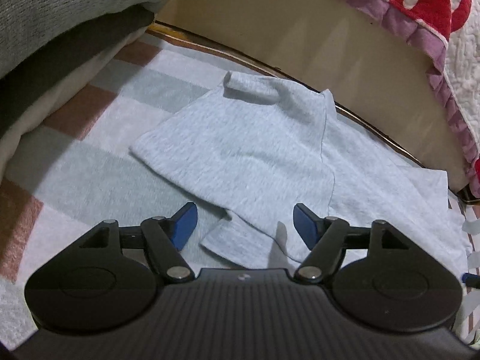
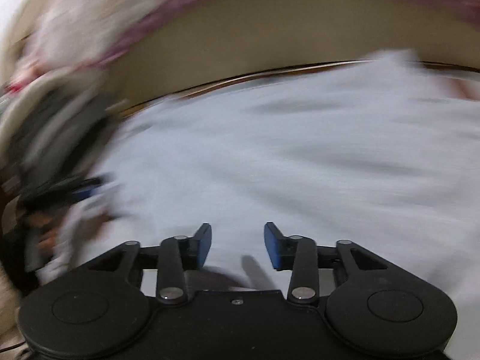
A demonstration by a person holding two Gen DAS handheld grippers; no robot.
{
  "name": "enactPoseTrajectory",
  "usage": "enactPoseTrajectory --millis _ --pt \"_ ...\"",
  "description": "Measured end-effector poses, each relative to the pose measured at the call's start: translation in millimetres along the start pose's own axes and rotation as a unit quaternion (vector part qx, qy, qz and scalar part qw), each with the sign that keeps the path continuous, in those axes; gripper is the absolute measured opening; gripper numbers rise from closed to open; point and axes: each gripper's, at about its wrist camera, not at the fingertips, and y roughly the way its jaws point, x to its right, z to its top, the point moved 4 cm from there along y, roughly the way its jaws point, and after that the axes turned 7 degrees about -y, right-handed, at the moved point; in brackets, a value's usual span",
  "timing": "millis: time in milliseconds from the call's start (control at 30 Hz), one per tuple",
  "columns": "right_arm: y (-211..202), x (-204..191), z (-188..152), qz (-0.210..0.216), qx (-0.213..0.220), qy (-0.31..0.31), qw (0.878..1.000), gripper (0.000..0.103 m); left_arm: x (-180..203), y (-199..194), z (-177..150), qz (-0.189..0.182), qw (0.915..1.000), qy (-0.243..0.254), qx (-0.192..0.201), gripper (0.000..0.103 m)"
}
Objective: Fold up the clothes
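Garment: a light blue knit top [image 1: 240,150] lies flat on a checked blanket [image 1: 90,162], close to the blanket's far edge, where a beige panel with a dark trim [image 1: 270,30] rises behind it.
Fold state: one side flap is already laid over the body, so a straight folded edge runs down the middle of the garment; a rolled collar or cuff [image 1: 246,85] sits at the far end. The part on the right side is one flat layer.
Left gripper [image 1: 244,228]: the blue fingers [image 1: 184,225] stand wide apart just above the near edge of the top, and nothing is between them. The cloth lies under them, not pinched.
Right gripper [image 2: 237,246]: the fingers are about half open and hold nothing. This view is strongly blurred, so I see only pale blue cloth [image 2: 285,156] below them.
Other things: a stack of grey and dark folded cloth [image 1: 60,15] stands at the left far corner of the blanket; a quilted cover in white, red and purple [image 1: 435,15] hangs at the right.
Progress: I judge the first fold as done and released. Left to do, probably: fold the other side in, then fold the length, and put the top on the stack.
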Motion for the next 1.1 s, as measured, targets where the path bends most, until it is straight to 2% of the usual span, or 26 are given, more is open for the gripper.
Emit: enactPoseTrajectory --millis 33,100,167,200,267,300,333,400,467,533,600,700,733,767,833,867,933,967,1000,1100 --pt "-10 23 -8 -0.037 0.007 0.037 0.999 0.045 2 1 -1 -0.001 1.0000 0.000 0.002 0.079" --pt "-31 68 -24 -0.106 0.021 0.111 0.988 0.047 7 4 -3 0.000 1.0000 0.004 0.003 0.079" --pt "-42 95 -44 -0.116 0.036 0.189 0.975 0.047 16 6 -7 -0.009 0.9998 0.017 -0.009 0.078" --pt "-44 102 -53 -0.098 0.042 0.219 0.970 0.047 20 7 -9 -0.015 0.9996 0.021 -0.015 0.077" --pt "-37 105 -65 -0.064 0.046 0.257 0.963 0.050 27 9 -12 -0.028 0.9990 0.019 -0.028 0.055" --pt "-34 102 -67 -0.052 0.061 0.259 0.962 0.055 28 13 -14 -0.037 0.9986 0.011 -0.037 0.027" --pt "-29 100 -64 -0.042 0.069 0.256 0.963 0.057 29 17 -15 -0.044 0.9979 0.001 -0.047 0.010" --pt "-20 95 -59 -0.024 0.086 0.248 0.965 0.062 28 23 -15 -0.059 0.9972 -0.018 -0.043 0.009" --pt "-5 95 -46 -0.020 0.103 0.228 0.968 0.063 32 23 -12 -0.060 0.9976 -0.018 -0.030 0.008" --pt "8 96 -30 -0.026 0.114 0.220 0.968 0.061 40 5 -6 -0.060 0.9981 -0.009 0.000 0.008" --pt "10 99 -12 -0.036 0.106 0.227 0.967 0.009 47 -23 2 -0.077 0.9965 -0.022 0.022 0.008" --pt "-23 90 4 -0.013 0.134 0.208 0.969 0.009 49 -65 1 -0.141 0.9849 -0.099 0.018 0.008" --pt "-32 85 6 -0.018 0.133 0.193 0.972 0.009 51 -70 -4 -0.143 0.9839 -0.107 0.015 0.008" --pt "-41 80 8 -0.024 0.130 0.179 0.975 0.009 54 -71 -11 -0.128 0.9867 -0.100 0.011 0.008" --pt "-37 80 4 -0.041 0.095 0.152 0.983 0.014 56 -61 -25 -0.067 0.9955 -0.067 0.002 0.008" --pt "-32 81 -1 -0.047 0.078 0.144 0.985 0.015 53 -52 -31 -0.044 0.9971 -0.061 -0.014 0.008" --pt "-21 88 -18 -0.043 0.069 0.176 0.981 0.026 44 -36 -42 -0.036 0.9939 -0.088 -0.056 0.009" --pt "-17 91 -27 -0.033 0.070 0.206 0.975 0.038 38 -31 -45 -0.039 0.9907 -0.108 -0.072 0.009" --pt "-14 92 -35 -0.024 0.073 0.232 0.970 0.046 34 -27 -48 -0.041 0.9882 -0.122 -0.083 0.009" --pt "-16 88 -48 -0.011 0.082 0.243 0.967 0.047 30 -23 -48 -0.025 0.9887 -0.117 -0.090 0.012"
